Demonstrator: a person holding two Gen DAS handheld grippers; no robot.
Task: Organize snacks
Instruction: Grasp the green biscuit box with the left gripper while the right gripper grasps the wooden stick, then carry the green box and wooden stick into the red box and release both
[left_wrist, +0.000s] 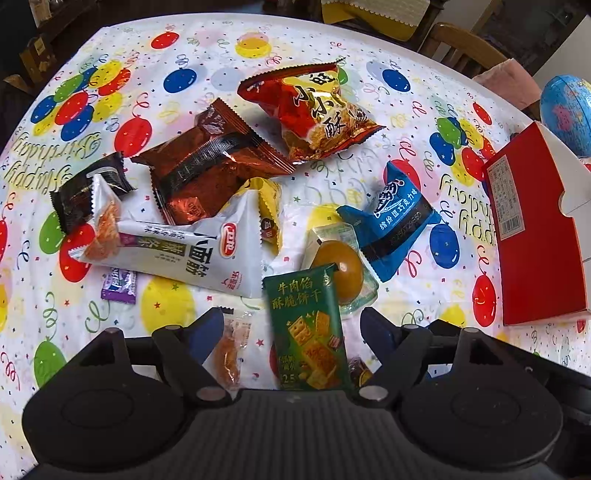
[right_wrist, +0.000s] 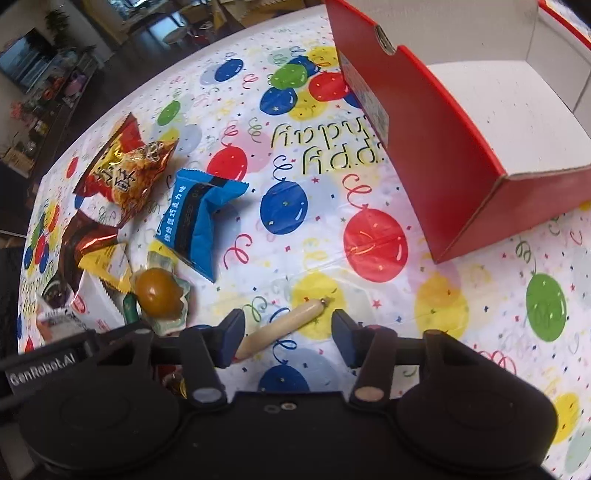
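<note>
Left wrist view: the left gripper (left_wrist: 291, 334) pointed steeply down over a table (left_wrist: 207, 48) covered in a balloon-print birthday cloth. Jaws stood wide apart, clamped on nothing. Between them lay a green rectangular biscuit packet (left_wrist: 306, 332), upright in view, touching neither finger. Beside the left finger (left_wrist: 207, 332) sat a small clear wrapper with an orange-brown snack (left_wrist: 229, 352). Farther out: a clear-wrapped brown egg (left_wrist: 338, 269), a blue crimped chocolate packet (left_wrist: 393, 218), a white noodle-snack bag (left_wrist: 192, 247), a brown foil packet (left_wrist: 210, 162), a red-and-gold crisp bag (left_wrist: 317, 110), a small purple sweet (left_wrist: 118, 282). A red cardboard box (left_wrist: 532, 236) lay at the right edge.

Right wrist view: the right gripper (right_wrist: 288, 338) hung over a pale sausage stick with a metal clip end (right_wrist: 284, 326), lying slantwise between the jaws. Jaws partly apart, not pressing it. The red box, open with a white inside, stood far right; the snack pile lay to the left.
</note>
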